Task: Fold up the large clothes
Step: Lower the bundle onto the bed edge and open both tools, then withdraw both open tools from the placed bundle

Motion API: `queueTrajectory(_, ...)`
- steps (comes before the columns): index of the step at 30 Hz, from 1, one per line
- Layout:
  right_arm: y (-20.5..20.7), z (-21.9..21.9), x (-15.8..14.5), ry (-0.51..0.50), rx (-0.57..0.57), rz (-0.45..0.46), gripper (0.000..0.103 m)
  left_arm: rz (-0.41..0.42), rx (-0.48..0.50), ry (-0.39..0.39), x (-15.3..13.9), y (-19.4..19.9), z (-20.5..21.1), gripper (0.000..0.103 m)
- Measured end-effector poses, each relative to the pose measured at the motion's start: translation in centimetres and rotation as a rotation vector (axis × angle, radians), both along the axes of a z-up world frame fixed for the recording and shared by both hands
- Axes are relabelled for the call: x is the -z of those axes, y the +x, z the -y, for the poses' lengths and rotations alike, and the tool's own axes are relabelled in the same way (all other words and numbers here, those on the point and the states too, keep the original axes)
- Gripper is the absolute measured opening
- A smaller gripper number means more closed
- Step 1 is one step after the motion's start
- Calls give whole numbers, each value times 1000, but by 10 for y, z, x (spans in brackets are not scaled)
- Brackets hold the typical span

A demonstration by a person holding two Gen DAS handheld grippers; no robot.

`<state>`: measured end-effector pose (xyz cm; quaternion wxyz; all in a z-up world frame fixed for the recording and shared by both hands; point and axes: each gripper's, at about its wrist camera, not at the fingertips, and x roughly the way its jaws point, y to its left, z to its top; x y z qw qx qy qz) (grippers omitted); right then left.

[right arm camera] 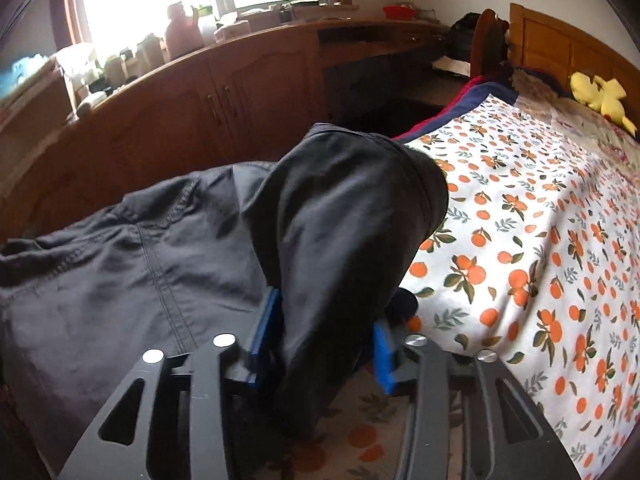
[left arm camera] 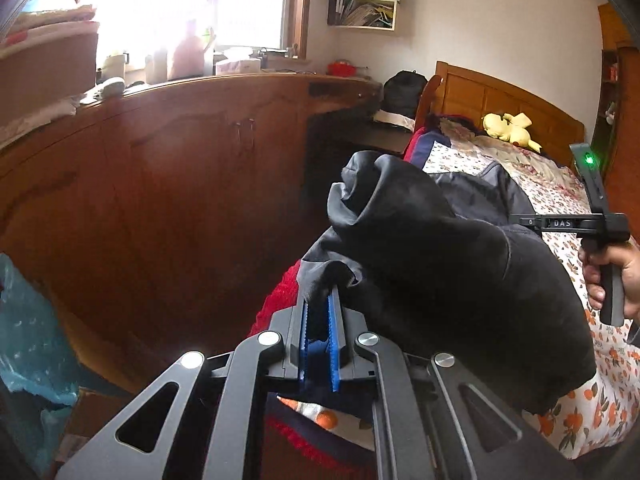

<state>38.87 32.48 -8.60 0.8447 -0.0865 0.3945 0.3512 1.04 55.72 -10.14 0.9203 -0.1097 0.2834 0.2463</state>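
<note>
The left tongs (left arm camera: 320,320) are pinched tight on a fold of the dark garment (left arm camera: 440,264), lifting it in a bunched hump above the edge of the bed (right arm camera: 540,220). The right tongs (right arm camera: 320,344) stand partly apart with a hanging fold of the same garment between their blue pads (right arm camera: 262,344); whether the pads press on it I cannot tell. The rest of the garment lies spread on the orange-print bedspread (right arm camera: 520,280). A yellow plush toy (right arm camera: 600,96) sits near the headboard.
</note>
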Motion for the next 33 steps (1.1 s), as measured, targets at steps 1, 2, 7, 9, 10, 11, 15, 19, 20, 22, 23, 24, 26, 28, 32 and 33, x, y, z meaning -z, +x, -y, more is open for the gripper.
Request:
queueTrajectory(1, -3, -3, -1, -4, -2, 4, 51, 0, -6, -3, 0, 0, -2, 11)
queueTrajectory(2, -7, -2, -3, -6, -6, 13, 52, -1, -14, -4, -1, -1, -3, 12)
queueTrajectory(7, -34, 17, -23, 22, -45, 73, 62, -5, -70, 26, -8, -12, 5, 29)
queueTrajectory(9, -47, 25, -29, 31, -65, 91, 62, -11, -78, 47, -13, -16, 13, 39)
queueTrajectory(10, -55, 31, -34, 37, -74, 105, 62, -9, -80, 58, -16, -17, 19, 47)
queueTrajectory(11, -61, 34, -38, 45, -81, 112, 62, -7, -80, 66, -18, -19, 24, 50)
queueTrajectory(15, -83, 58, -49, 73, -92, 131, 62, 7, -63, 95, -32, -23, 52, 63)
queueTrajectory(19, -105, 87, -60, 91, -92, 150, 62, 38, -27, 123, -48, -20, 89, 84)
queueTrajectory(20, -110, 95, -62, 95, -91, 157, 62, 44, -16, 124, -50, -18, 98, 87)
queueTrajectory(22, -120, 115, -67, 103, -85, 170, 62, 55, 13, 125, -57, -12, 117, 96)
queueTrajectory(23, -123, 123, -70, 108, -80, 173, 62, 58, 24, 128, -59, -11, 127, 97)
queueTrajectory(24, -129, 135, -74, 117, -74, 177, 62, 61, 35, 132, -62, -8, 137, 99)
queueTrajectory(26, -134, 152, -80, 124, -63, 187, 62, 70, 55, 135, -67, -3, 154, 101)
queueTrajectory(28, -142, 171, -86, 127, -48, 201, 62, 78, 76, 130, -72, 3, 172, 101)
queueTrajectory(32, -157, 207, -94, 137, -20, 224, 62, 80, 105, 133, -76, 14, 203, 101)
queueTrajectory(33, -160, 216, -95, 138, -12, 228, 63, 75, 114, 133, -76, 19, 213, 101)
